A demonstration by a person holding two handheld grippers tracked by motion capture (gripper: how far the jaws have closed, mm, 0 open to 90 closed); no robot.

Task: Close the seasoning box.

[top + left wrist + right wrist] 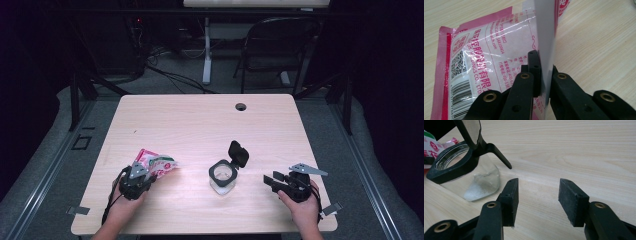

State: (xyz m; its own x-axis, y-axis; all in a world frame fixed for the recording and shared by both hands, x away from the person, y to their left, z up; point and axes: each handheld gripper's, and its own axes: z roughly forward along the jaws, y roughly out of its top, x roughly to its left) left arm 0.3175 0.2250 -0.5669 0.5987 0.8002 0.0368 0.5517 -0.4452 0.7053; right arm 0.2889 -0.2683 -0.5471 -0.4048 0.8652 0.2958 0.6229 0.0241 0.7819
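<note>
- The left gripper [142,176] was clamped on one edge of the pink-and-white packet [157,162], which lay at the table's [200,120] front left; in the left gripper view the jaws pinched the packet [499,57] with a thin strip of it standing up between them.
- The right gripper [275,181] hovered wide open and empty, just to the right of the glass jar [223,177].
- The jar stood mid-table with its black flip lid [238,153] swung up; a little white powder [477,188] sat in the bottom.
- The step in hand looked like securing the packet for pouring.
- Next, probably, the right gripper needed to steady the jar or tear the packet open before tipping it over the mouth.
</note>
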